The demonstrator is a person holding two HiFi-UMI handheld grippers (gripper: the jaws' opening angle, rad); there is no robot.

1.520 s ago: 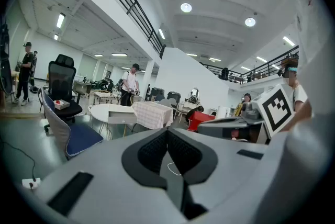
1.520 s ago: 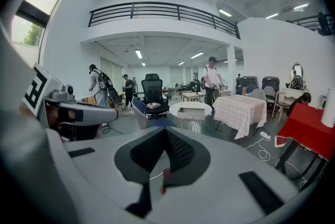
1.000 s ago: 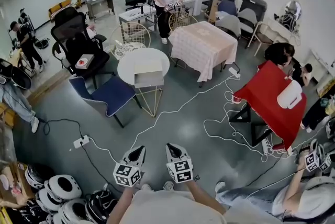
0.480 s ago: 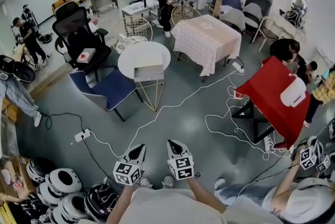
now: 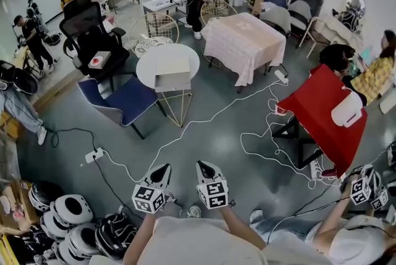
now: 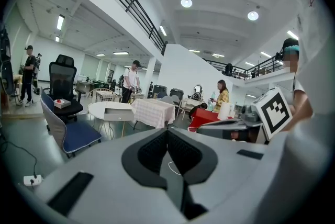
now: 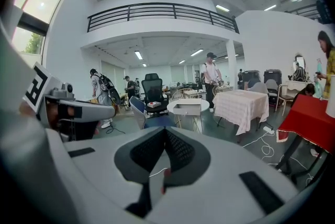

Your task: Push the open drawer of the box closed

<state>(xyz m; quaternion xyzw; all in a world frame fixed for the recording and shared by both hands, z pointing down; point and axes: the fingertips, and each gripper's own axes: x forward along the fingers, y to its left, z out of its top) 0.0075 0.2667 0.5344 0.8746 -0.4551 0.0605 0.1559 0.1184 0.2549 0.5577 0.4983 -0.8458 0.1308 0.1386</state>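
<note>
On the round white table [image 5: 147, 70] sits a pale, squarish box [image 5: 172, 65] with its drawer [image 5: 173, 82] pulled out, while well apart from that table the left gripper [image 5: 163, 168] and right gripper [image 5: 203, 165] hold ribbed black jaws pressed together, empty, over glossy grey floor [image 5: 216, 152] looped with white cable [image 5: 204, 129].

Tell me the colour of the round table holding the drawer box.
White: the round table shows best in the head view.

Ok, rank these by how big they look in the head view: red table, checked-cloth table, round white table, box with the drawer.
1. red table, though it also stands nearest the camera, so its true lead is unsure
2. checked-cloth table
3. round white table
4. box, sitting on that round table
</note>
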